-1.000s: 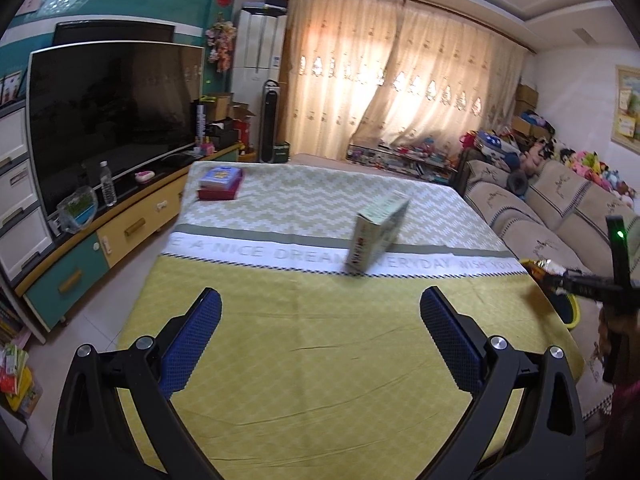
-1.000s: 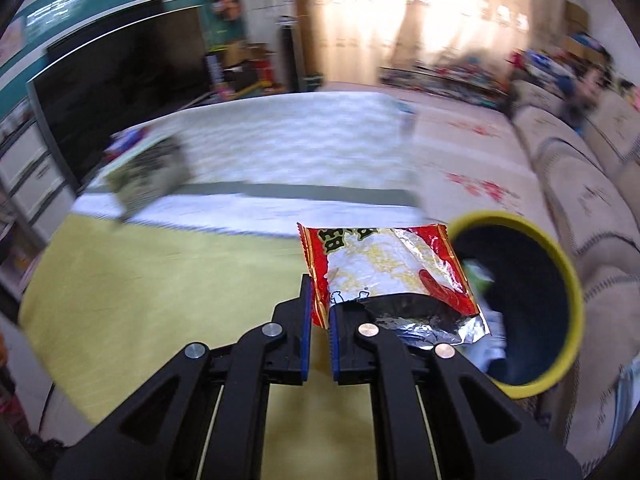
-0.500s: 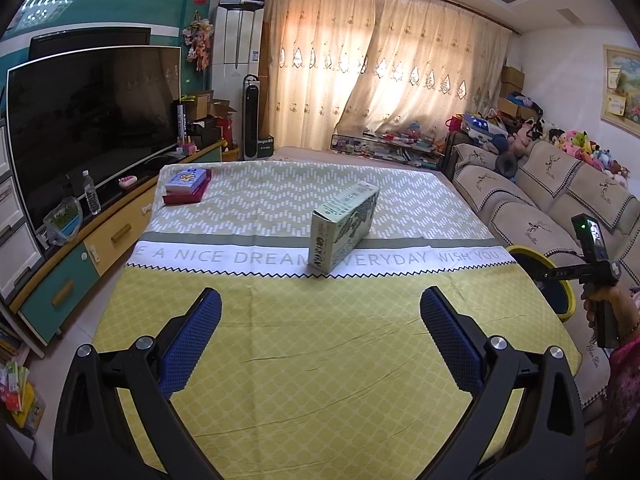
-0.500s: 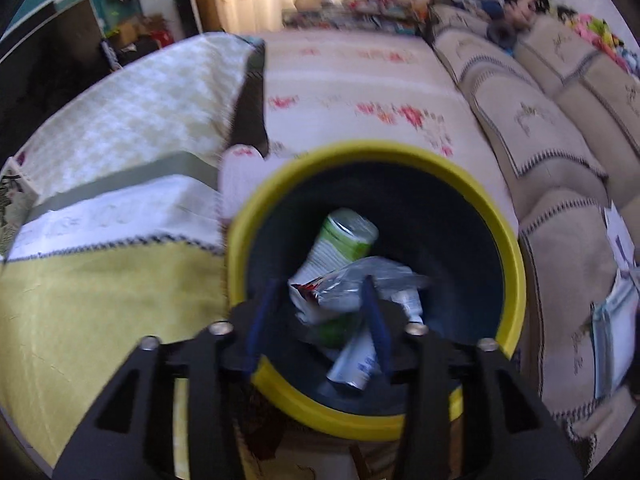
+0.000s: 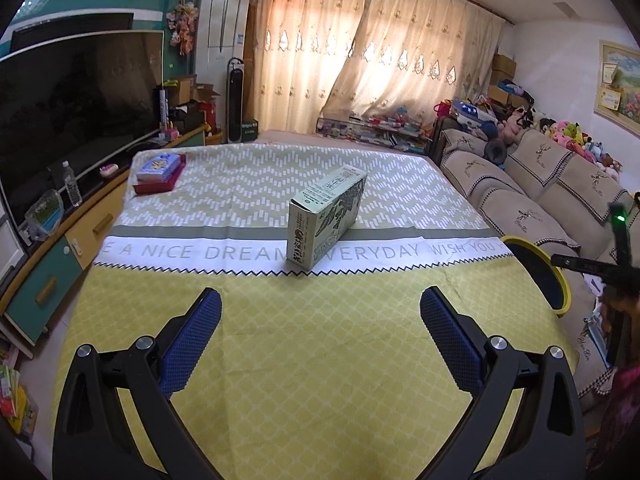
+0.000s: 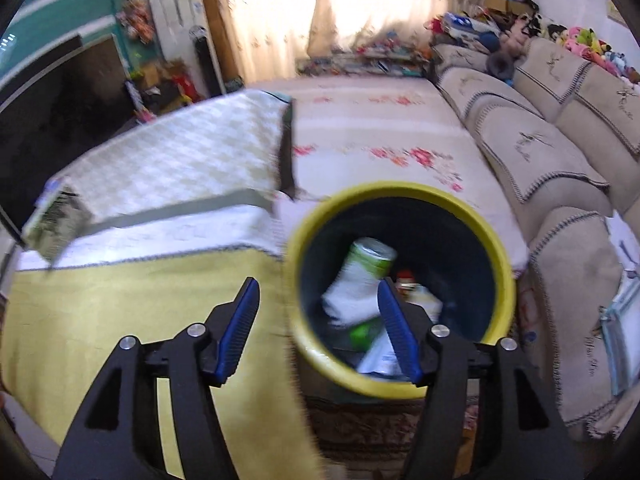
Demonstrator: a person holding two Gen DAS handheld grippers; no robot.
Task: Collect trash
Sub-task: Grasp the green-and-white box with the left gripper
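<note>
Both the left claw [image 5: 320,332] and the right claw [image 6: 316,328] are spread, empty. The upright box [image 5: 326,216] on the worktop [image 5: 320,360] looks tippy; a careless grab could topple it short of the bin [image 6: 400,384].

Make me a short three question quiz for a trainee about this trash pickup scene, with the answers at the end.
1. True or false: the right gripper is shut on a wrapper.
2. Multiple choice: where is the green carton lying? A) in the bin, B) on the tablecloth across the printed words, C) on the sofa.
3. Fill in: the bin has a ___ rim.

Key
1. False. Both the right gripper and the left gripper are open and hold nothing.
2. B. It rests on the tablecloth.
3. Yellow. A green and white can and other trash lie inside it.
</note>
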